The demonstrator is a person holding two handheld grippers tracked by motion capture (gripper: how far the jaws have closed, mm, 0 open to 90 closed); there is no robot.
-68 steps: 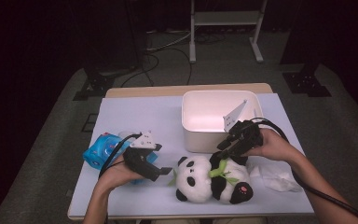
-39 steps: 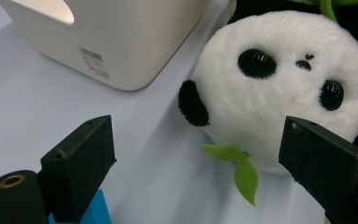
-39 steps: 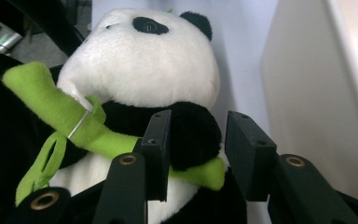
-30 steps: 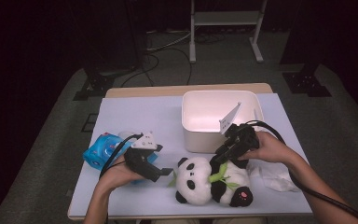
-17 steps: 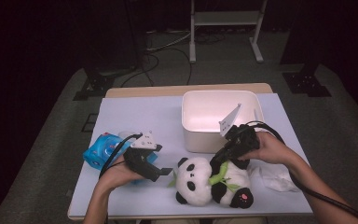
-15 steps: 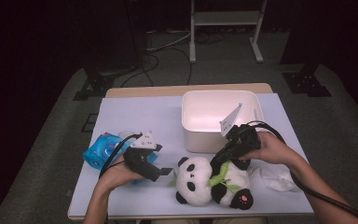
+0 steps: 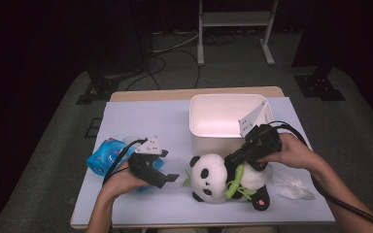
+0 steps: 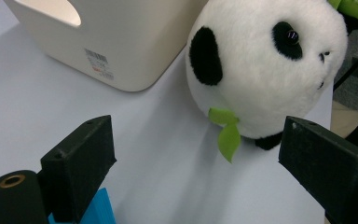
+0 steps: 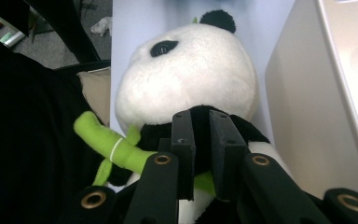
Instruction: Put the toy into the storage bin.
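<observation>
A black-and-white panda plush (image 7: 212,177) holding green bamboo lies at the table's front, just before the white bin (image 7: 209,104). My right gripper (image 7: 231,163) comes at the panda from the right. Its jaws have just been closing, and in the right gripper view the right gripper (image 9: 203,140) is shut on the black fur at the panda's (image 9: 186,79) shoulder. My left gripper (image 7: 168,166) rests left of the panda, open and holding nothing. In the left gripper view the left gripper (image 8: 203,165) frames the panda's head (image 8: 265,70), apart from it.
A blue toy (image 7: 104,155) lies under my left hand at the table's left. A crumpled white tissue (image 7: 291,187) lies right of the panda. The bin's side (image 8: 121,42) stands close behind the plush. The pale table cover (image 7: 145,121) ends near the front.
My right gripper came down from beside the bin onto the panda, its jaws closed on the fur, and it has risen slightly. The left hand has kept still.
</observation>
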